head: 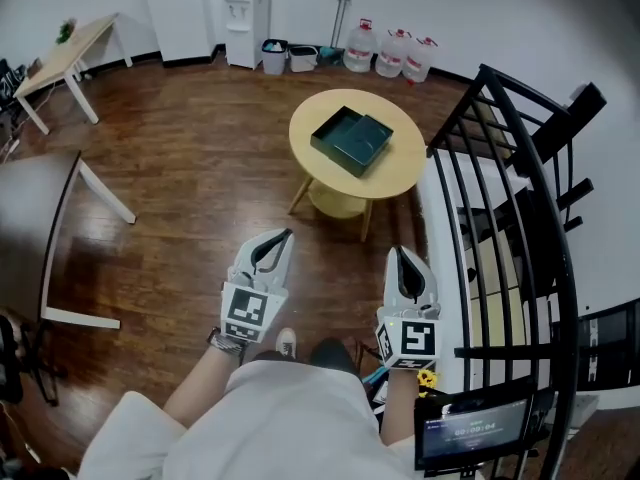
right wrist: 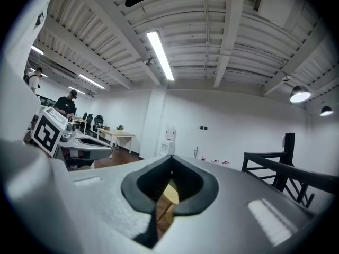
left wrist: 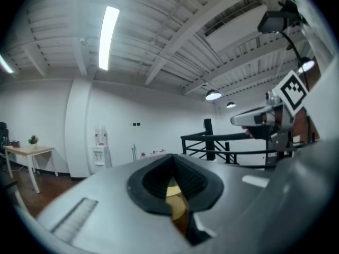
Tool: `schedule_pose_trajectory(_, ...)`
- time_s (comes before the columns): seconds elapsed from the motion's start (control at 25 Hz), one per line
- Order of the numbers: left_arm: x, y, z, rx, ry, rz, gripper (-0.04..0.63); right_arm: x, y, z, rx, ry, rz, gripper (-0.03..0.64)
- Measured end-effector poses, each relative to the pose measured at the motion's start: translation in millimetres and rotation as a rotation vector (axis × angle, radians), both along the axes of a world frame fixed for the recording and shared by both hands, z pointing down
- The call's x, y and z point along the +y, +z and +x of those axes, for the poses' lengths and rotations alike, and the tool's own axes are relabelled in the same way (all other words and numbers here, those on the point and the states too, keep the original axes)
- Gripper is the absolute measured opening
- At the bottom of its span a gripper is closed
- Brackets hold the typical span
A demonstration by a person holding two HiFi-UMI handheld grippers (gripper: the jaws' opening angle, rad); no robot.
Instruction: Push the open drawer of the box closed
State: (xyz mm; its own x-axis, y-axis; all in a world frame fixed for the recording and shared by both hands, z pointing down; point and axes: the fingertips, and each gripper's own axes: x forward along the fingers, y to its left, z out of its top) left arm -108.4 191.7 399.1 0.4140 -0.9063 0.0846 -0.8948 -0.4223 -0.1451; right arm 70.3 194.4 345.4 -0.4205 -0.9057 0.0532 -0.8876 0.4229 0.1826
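A dark green box (head: 352, 140) with its drawer pulled out lies on a round yellow table (head: 400, 173) ahead of me. My left gripper (head: 283, 236) and right gripper (head: 399, 253) are held side by side close to my body, well short of the table and pointing toward it. Both are shut with nothing between the jaws. In the left gripper view the gripper (left wrist: 172, 183) is shut, and a sliver of yellow table shows through the hollow between its pads. The right gripper view likewise has its gripper (right wrist: 168, 187) shut and empty. The box itself is hidden in both gripper views.
A black metal railing (head: 505, 208) runs along my right, close to the table. Several water bottles (head: 390, 53), a water dispenser (head: 246, 8) and bins (head: 287, 57) line the far wall. A dark table (head: 40, 218) stands at left, a light desk (head: 65, 53) beyond it. Wooden floor separates me from the round table.
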Motion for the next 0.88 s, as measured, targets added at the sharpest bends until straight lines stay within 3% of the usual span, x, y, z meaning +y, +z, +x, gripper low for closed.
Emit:
schedule_pose_trajectory(0.44,-82.9,10.5,4.5,-0.005,-0.005,-0.042,0.008,-86.9,14.4,-1.2,-0.016,-0.005,-0.033,0.003)
schedule_pose_trajectory(0.88,-217.0,3.3,24.6,-0.003,-0.005,-0.032,0.008,-222.3,14.4,18.9,-0.035,0.006,-0.041,0.003)
